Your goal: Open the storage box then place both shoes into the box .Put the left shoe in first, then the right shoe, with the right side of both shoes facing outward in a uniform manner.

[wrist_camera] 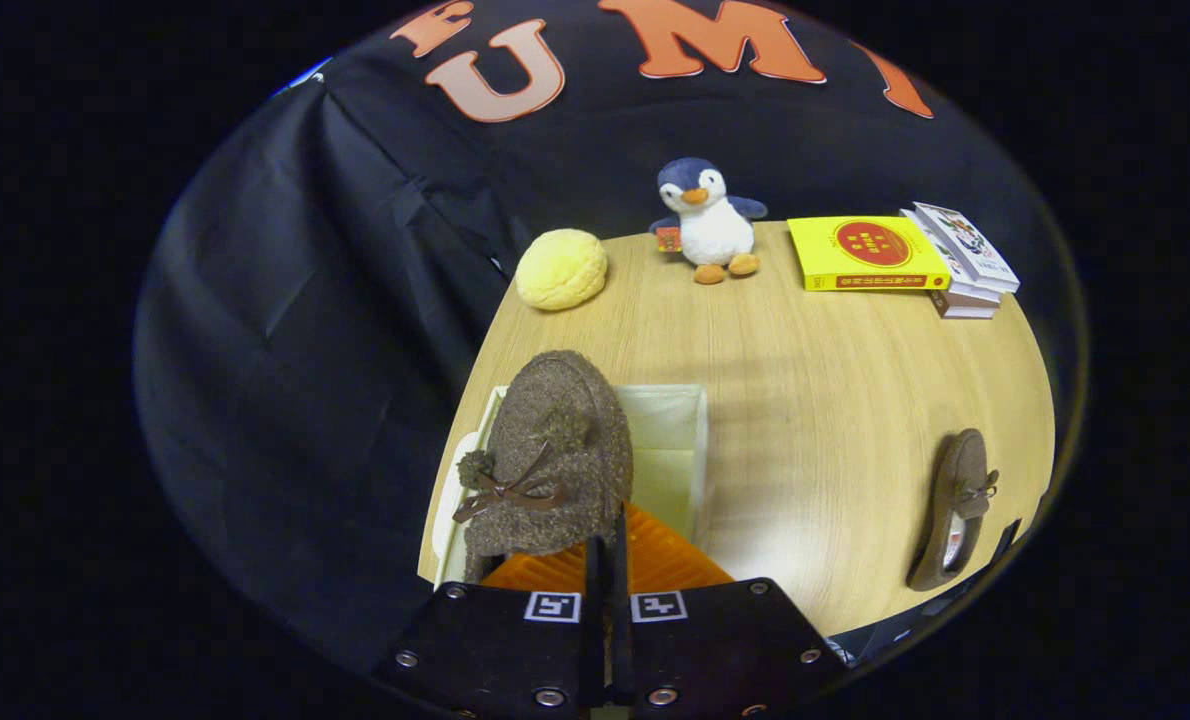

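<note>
My gripper (606, 545) is shut on the heel edge of a brown fuzzy shoe (550, 455) with a bow and pompoms, its toe pointing away from me. The held shoe hangs over the open white storage box (670, 420), toward the box's left side. An orange lid or flap (655, 560) of the box lies just ahead of my fingers, under the shoe's heel. The second brown shoe (955, 505) rests on its side on the wooden table (815, 400), far to the right of the box near the table's front edge.
At the back of the table sit a yellow round cushion (561, 268), a plush penguin (707, 222), a yellow book (867, 253) and a small stack of books (965, 262). The table's left edge runs close beside the box.
</note>
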`<state>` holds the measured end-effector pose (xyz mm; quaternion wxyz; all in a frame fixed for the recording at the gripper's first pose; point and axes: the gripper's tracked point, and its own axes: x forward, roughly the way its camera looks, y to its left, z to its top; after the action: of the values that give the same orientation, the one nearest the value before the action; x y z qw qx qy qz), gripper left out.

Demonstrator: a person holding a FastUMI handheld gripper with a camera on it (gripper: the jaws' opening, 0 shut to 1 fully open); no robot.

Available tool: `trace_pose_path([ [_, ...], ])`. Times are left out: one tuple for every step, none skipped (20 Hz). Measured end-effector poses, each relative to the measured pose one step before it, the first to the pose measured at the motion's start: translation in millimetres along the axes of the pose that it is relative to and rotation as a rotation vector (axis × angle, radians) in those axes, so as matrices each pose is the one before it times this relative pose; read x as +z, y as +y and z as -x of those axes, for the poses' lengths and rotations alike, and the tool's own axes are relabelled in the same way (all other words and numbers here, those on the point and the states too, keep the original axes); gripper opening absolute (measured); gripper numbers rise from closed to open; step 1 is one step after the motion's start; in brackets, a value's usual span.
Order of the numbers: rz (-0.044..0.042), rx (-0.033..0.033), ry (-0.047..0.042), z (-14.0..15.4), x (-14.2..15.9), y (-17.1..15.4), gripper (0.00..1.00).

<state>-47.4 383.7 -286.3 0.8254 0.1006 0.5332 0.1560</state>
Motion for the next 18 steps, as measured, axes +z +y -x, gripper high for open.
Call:
trace_pose_path([
  [0.00835, -0.00483, 0.01476, -8.21, -2.62, 5.23, 0.04],
  [0.01014, -0.00717, 0.01564, -8.64, -3.83, 5.34, 0.04],
  [0.00473, -0.01144, 0.01915, -9.78, -4.16, 2.12, 0.04],
  [0.00163, -0.01176, 0.01894, -9.66, -5.99, 2.34, 0.04],
  [-0.0004, -0.01295, 0.02133, -9.31, -5.45, 1.26, 0.04],
  [0.00213, -0.01118, 0.01864, -9.91, -5.65, 3.49, 0.04],
  [0.00127, -0.01294, 0.02051, -10.73, -5.07, 0.02, 0.04],
  [-0.00239, -0.01202, 0.01977, -10.75, -5.59, 0.65, 0.04],
  [-0.00435, -0.01104, 0.01915, -10.47, -4.5, 0.29, 0.04],
  [-0.0112, -0.01353, 0.02291, -8.93, -6.21, 1.89, 0.04],
  [-0.01196, -0.01249, 0.0288, -7.72, -5.69, 0.2, 0.04],
  [-0.00912, -0.003, 0.02264, -6.75, -4.83, 0.72, 0.05],
  [0.00199, -0.00302, 0.0129, -5.99, -2.74, 0.37, 0.06],
  [0.00497, -0.00262, 0.01116, -4.48, -3.95, 1.11, 0.07],
  [0.0014, 0.00409, 0.01817, -3.51, -3.85, 0.55, 0.07],
  [0.00009, 0.01121, 0.02061, -1.72, -6.64, 2.1, 0.08],
  [-0.0008, 0.01782, 0.01376, 1.48, -3.33, 1.88, 0.09],
  [0.00412, 0.02685, 0.00657, 0.43, -3.76, 2.41, 0.12],
])
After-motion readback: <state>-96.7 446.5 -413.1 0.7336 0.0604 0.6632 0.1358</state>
